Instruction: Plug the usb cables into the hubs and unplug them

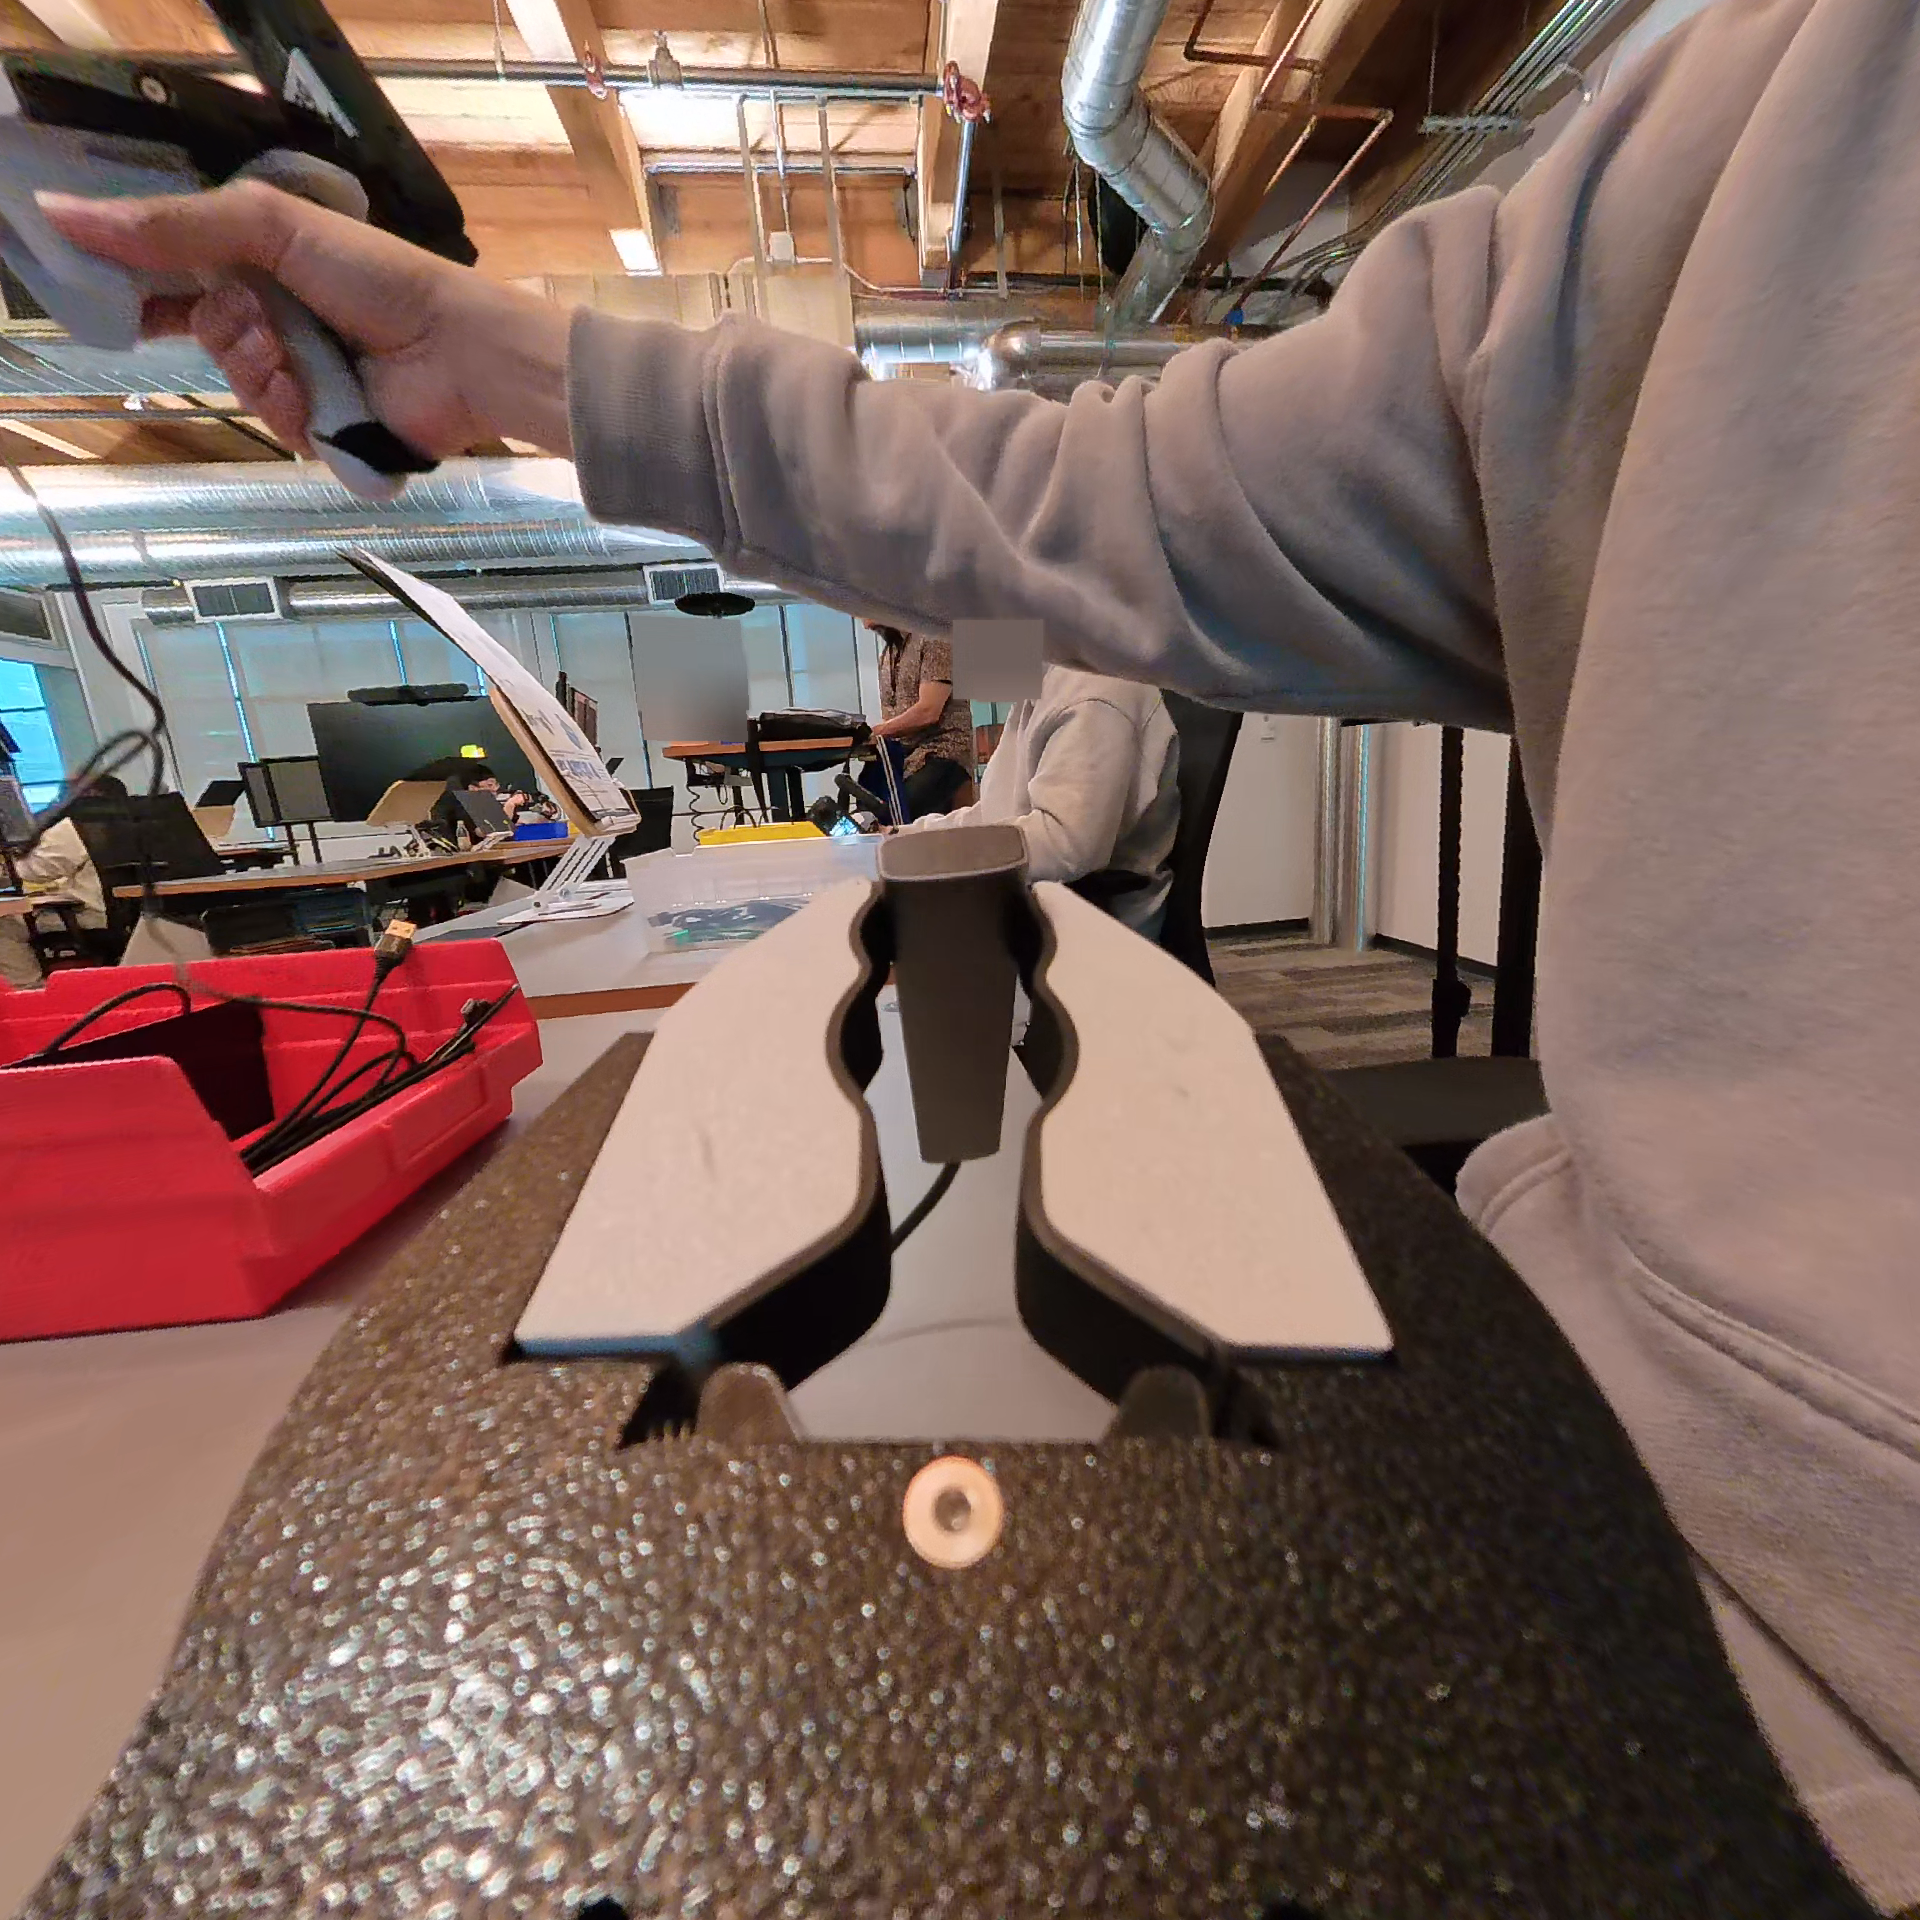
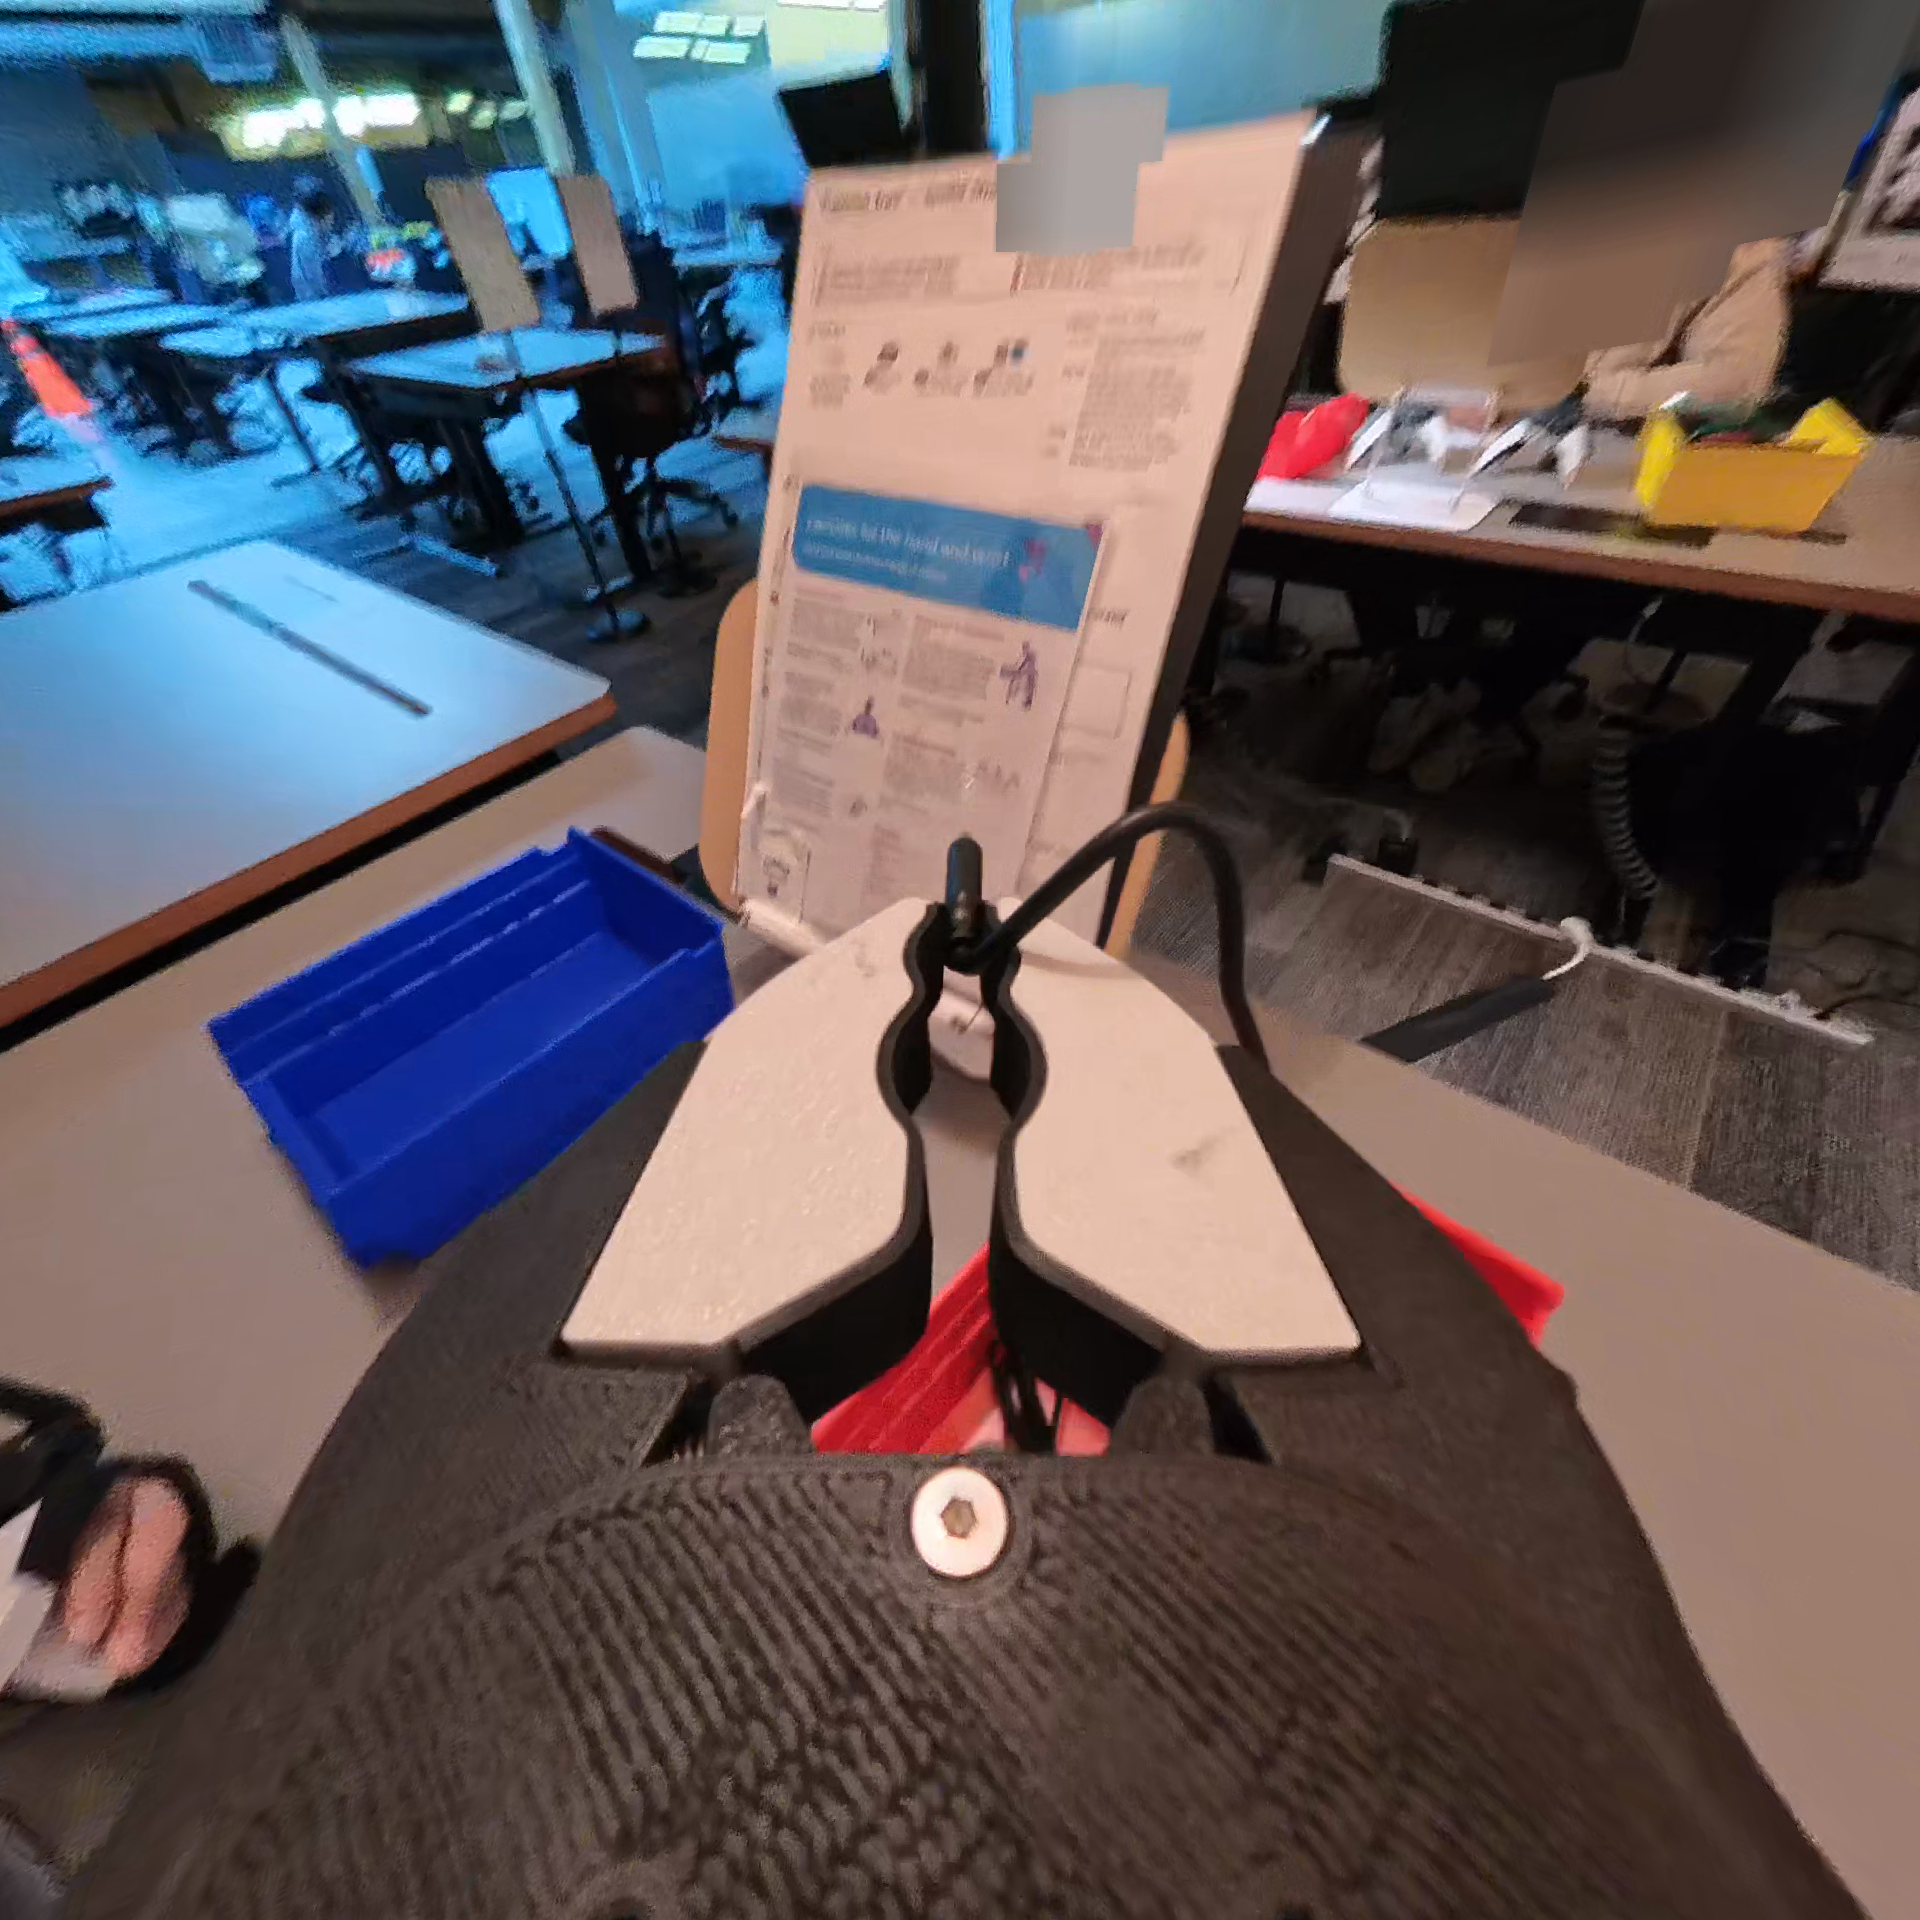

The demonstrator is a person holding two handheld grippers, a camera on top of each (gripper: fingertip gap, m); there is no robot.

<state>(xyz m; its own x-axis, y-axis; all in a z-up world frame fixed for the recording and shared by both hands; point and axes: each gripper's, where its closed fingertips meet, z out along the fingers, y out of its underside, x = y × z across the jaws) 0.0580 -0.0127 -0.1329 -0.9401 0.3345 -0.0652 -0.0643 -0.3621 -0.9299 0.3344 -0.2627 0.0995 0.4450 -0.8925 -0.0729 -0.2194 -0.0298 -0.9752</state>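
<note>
My left gripper [image 1: 951,906] is shut on a slim dark grey usb hub [image 1: 951,1018], held upright above the table, with its thin black lead [image 1: 925,1205] trailing down between the fingers. My right gripper [image 2: 961,930] is shut on the black plug end of a usb cable [image 2: 1174,826], which arcs off to the right. In the left wrist view the right gripper [image 1: 239,114] is raised high at the upper left in a person's hand, well apart from the hub. A red bin [image 1: 125,1195] holds more black cables [image 1: 343,1070], one with a usb plug [image 1: 395,940].
An empty blue bin [image 2: 468,1039] stands on the table at the left, with the red bin [image 2: 1496,1278] under the right gripper. An upright board with paper sheets [image 2: 987,571] stands behind them. The person's grey sleeve [image 1: 1143,499] crosses above the left gripper. My right fingertips sit around 45 centimetres from my left ones.
</note>
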